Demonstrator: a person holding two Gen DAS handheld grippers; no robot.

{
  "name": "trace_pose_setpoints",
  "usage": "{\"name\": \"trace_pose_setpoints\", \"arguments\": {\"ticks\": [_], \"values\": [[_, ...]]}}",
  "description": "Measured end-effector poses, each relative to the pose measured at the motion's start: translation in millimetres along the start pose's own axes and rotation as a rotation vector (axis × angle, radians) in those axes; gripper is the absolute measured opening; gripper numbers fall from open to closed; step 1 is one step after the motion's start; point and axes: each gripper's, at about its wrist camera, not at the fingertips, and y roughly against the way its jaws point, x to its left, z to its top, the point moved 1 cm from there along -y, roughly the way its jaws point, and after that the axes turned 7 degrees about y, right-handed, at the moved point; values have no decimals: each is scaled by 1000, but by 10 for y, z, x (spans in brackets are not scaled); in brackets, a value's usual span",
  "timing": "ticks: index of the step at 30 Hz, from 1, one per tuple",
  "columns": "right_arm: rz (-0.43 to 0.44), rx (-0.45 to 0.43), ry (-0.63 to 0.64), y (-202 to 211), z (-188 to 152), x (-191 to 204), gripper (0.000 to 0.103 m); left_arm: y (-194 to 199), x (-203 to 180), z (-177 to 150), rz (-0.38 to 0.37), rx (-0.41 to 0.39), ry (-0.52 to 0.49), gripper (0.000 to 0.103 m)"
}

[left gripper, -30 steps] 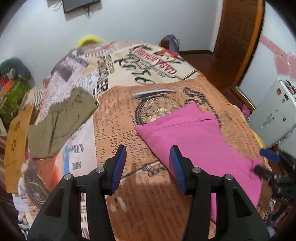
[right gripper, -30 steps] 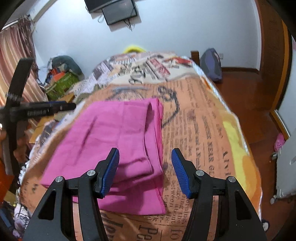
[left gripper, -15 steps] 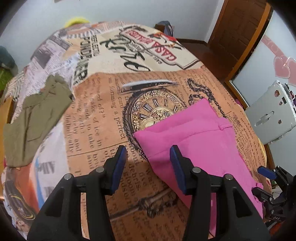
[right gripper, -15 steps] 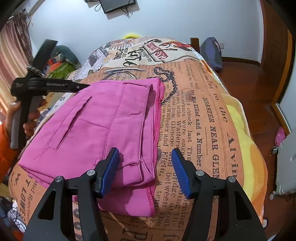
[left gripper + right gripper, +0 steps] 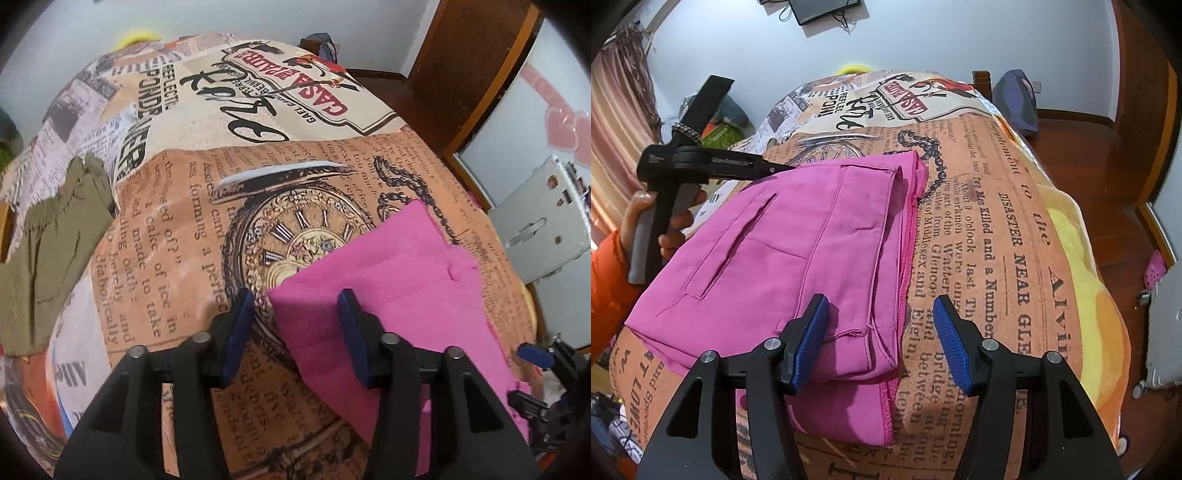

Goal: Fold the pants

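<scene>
Both grippers straddle the pants (image 5: 399, 280): your left gripper (image 5: 295, 332), just narrowing at their 9 o'clock corner, isn't gripping yet; your right gripper (image 5: 881, 341) gapes unclamped.

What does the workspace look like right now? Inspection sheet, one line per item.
Surface: bed under a newspaper-print blanket with a pocket-watch motif.
Job's things: pink pants, partly folded, lying flat near the bed's front edge.
Clutter: olive garment on the bed's left side, apart from the pants.
Grippers: left gripper has just been closing its jaws, pants corner between them, pads not yet pressing; right gripper open over the pants' right edge.
Cables: wires dangling from a wall-mounted screen.
Surroundings: wooden door, wood floor, dark bag by the wall, curtain at left.
</scene>
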Motion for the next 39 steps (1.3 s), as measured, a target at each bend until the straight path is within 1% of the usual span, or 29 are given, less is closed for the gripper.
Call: {"name": "trace_pose_setpoints", "arguments": {"ticks": [1,2,5,6,10,14,19,26,30,32,34,36,39], "values": [[-2,-1,-1,4,4,-1,55,-12,-18,-2,5,1,-10,29],[-5,-2,-1,11,6,0,55,-22,-22,-6,5,3,-15,15],[-23,-2,5,26,27,-9,55,-8,5,-33,8,-3,-13,6],[-32,-2,6,34,36,-14,55,9,20,-44,6,-5,-9,5],[-56,-8,3,84,65,-51,55,172,105,-152,16,-30,15,4],[-70,-27,11,176,102,-61,55,463,228,-323,35,-76,43,3],[-74,-52,34,264,160,14,55,875,401,-622,51,-128,82,3],[-42,-84,61,315,310,178,55,1269,563,-1094,82,-174,137,3],[-28,-96,73,302,375,273,55,1415,695,-1327,140,-205,183,0],[-24,-96,86,274,406,330,55,1444,831,-1449,136,-199,228,0],[-22,-90,102,233,426,384,55,1439,971,-1558,120,-176,263,0],[-23,-84,111,187,442,415,55,1451,1029,-1604,130,-172,268,0],[-25,-75,117,124,464,430,55,1530,1052,-1575,114,-186,262,0]]}}
